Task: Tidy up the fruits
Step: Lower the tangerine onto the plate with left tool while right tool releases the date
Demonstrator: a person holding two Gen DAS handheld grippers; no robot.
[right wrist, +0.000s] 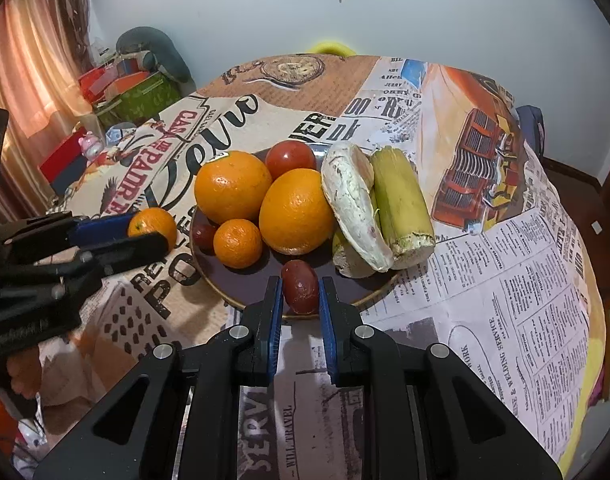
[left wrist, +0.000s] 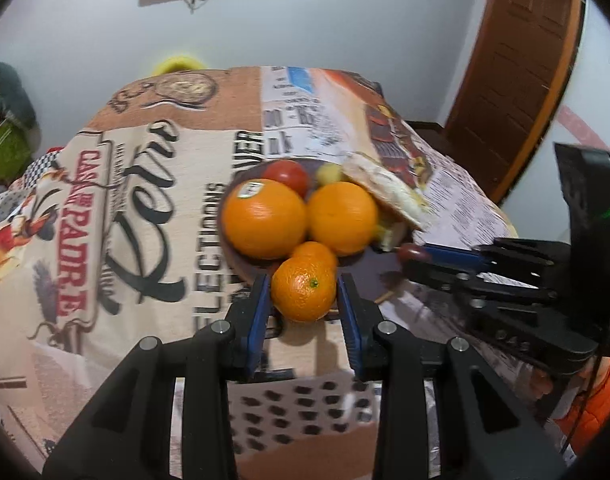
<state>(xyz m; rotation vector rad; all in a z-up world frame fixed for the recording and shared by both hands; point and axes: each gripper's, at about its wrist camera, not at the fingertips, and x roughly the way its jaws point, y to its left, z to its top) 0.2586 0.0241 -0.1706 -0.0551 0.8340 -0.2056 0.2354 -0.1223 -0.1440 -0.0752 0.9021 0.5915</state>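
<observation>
A dark plate [right wrist: 245, 284] on the table holds two large oranges [right wrist: 233, 186] [right wrist: 297, 210], a small mandarin [right wrist: 237, 243], a red tomato [right wrist: 291, 158], a small dark red fruit [right wrist: 204, 236] and cut sugarcane pieces [right wrist: 401, 200]. My left gripper [left wrist: 303, 294] is shut on a mandarin [left wrist: 303, 290] at the plate's near-left rim; it also shows in the right wrist view [right wrist: 155, 226]. My right gripper [right wrist: 301, 290] is shut on a small dark red date-like fruit [right wrist: 301, 286] over the plate's near edge; the fruit also shows in the left wrist view [left wrist: 415, 254].
The table wears a printed newspaper-style cloth [right wrist: 505, 280]. Boxes and clutter [right wrist: 125, 88] sit beyond the far left edge. A yellow object [right wrist: 329, 48] peeks over the far edge. A wooden door [left wrist: 513, 80] stands at the right.
</observation>
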